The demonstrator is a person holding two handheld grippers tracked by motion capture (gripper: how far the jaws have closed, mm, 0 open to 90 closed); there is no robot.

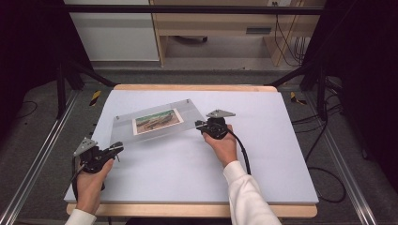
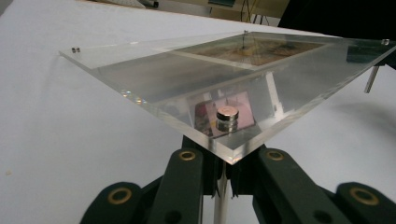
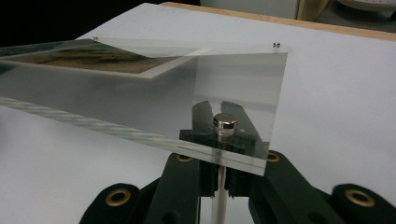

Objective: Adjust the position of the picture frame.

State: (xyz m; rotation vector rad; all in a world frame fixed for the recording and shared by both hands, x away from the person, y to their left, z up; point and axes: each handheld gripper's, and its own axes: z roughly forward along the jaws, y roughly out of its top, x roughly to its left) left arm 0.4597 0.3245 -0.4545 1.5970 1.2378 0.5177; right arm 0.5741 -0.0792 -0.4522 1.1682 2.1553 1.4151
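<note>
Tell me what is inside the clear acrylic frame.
A landscape photo with a white border lies sandwiched in the acrylic frame. Small round metal studs sit at its corners. The photo's details are too small to make out.

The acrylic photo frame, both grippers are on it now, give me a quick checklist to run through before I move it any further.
1. Left gripper closed on a near corner leg of the acrylic photo frame: ok, its jaws pinch the thin metal leg under the corner magnet.
2. Right gripper closed on the frame's other near corner leg: ok, same pinch in the right gripper view.
3. Photo sandwiched flat inside the panels: ok.
4. Far corner magnets in place: ok, small studs show at both far corners.
5. Frame level: not ok, it sits tilted in the high view.
6. Far legs touching the table: cannot tell.
</note>
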